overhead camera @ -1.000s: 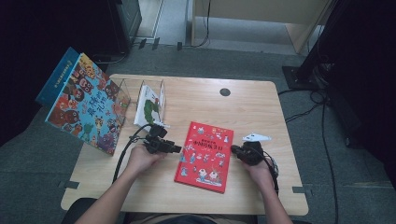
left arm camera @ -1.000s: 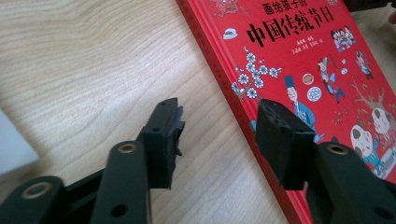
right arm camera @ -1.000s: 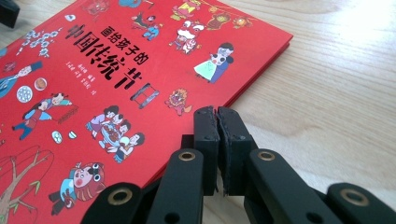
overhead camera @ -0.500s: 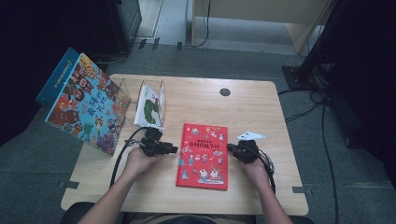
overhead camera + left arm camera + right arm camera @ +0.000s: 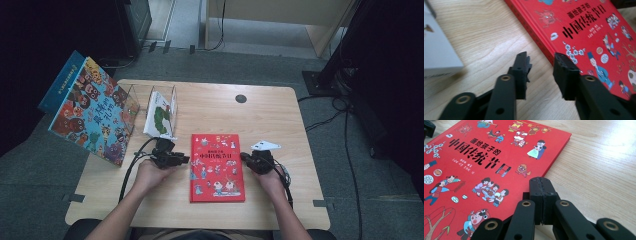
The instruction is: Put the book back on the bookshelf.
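Note:
A red picture book (image 5: 217,167) lies flat on the wooden table (image 5: 285,120), square to its front edge. My left gripper (image 5: 186,160) rests just left of the book's left edge. In the left gripper view the red book (image 5: 594,30) lies ahead, and my left gripper (image 5: 541,58) has just been closing its jaws; a gap remains and nothing is between them. My right gripper (image 5: 243,156) sits at the book's right edge. In the right gripper view my right gripper (image 5: 541,180) has its pads pressed together, empty, beside the red book (image 5: 474,165).
A large colourful book (image 5: 92,112) leans off the table's left end. A clear rack (image 5: 172,97) at the back left holds a white and green book (image 5: 161,112), whose corner (image 5: 439,52) is close to my left gripper. A black round plug (image 5: 241,98) is set into the far tabletop.
The red book has turned from tilted to square with the table edge. The left jaws have narrowed. Both hands stay beside the book.

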The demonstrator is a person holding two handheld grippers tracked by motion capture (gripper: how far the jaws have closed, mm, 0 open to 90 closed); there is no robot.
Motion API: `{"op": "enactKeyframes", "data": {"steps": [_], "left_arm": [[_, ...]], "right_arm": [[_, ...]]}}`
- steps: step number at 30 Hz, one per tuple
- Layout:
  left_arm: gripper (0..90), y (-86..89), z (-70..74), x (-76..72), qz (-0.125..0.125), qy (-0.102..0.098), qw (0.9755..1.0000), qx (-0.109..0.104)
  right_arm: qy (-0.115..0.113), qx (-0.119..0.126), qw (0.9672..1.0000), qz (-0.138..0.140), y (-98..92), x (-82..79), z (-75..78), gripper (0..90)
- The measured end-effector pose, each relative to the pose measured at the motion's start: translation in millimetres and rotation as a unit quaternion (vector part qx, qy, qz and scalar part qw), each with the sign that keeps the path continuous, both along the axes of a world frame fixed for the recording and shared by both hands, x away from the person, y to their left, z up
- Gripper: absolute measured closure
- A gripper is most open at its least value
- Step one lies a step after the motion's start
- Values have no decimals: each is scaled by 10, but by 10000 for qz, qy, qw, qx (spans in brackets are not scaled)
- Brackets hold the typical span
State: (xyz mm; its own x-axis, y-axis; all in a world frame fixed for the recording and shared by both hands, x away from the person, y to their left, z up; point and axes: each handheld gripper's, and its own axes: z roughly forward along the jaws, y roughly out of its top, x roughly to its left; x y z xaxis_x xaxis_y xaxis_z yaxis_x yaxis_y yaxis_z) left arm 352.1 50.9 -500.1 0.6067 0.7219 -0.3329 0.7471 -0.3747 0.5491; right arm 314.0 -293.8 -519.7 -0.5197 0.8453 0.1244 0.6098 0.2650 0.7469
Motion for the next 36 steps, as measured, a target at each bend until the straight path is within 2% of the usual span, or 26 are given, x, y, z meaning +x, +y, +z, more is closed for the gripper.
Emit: {"op": "enactKeyframes", "data": {"steps": [3,5,7,9,11,16,18,20,23,30,33,36], "left_arm": [[749,1,4,13,53,68,10000,40],[754,4,14,25,54,188,9998,41],[732,3,28,24,63,291,9995,46],[721,-2,38,5,21,250,9996,116],[693,-8,48,-10,-21,249,9996,135],[616,-27,71,-60,7,198,9998,22],[570,-35,72,-78,-13,228,9997,-15],[549,-52,63,-98,-44,186,9998,56],[493,-68,47,-102,-6,274,9996,13],[458,-83,37,-114,-18,118,9999,29],[466,-106,47,-126,10,72,9999,106],[491,-115,79,-144,-10,13,10000,-11]], "right_arm": [[-25,-15,10000,-23,0,5,0,874],[25,4,9999,-98,3,7,6,858],[42,27,9999,-128,1,7,16,878],[38,66,9998,-175,0,-3,46,867],[130,120,9997,-141,4,-6,89,820],[163,234,9996,-69,26,-46,168,727],[209,235,9995,-53,52,-61,171,697],[257,180,9995,-19,84,-77,159,672],[322,136,9994,11,118,-98,127,638],[414,236,9989,-4,133,-108,103,554],[500,293,9983,-4,150,-116,94,495],[597,343,9976,-15,163,-116,85,443]]}}
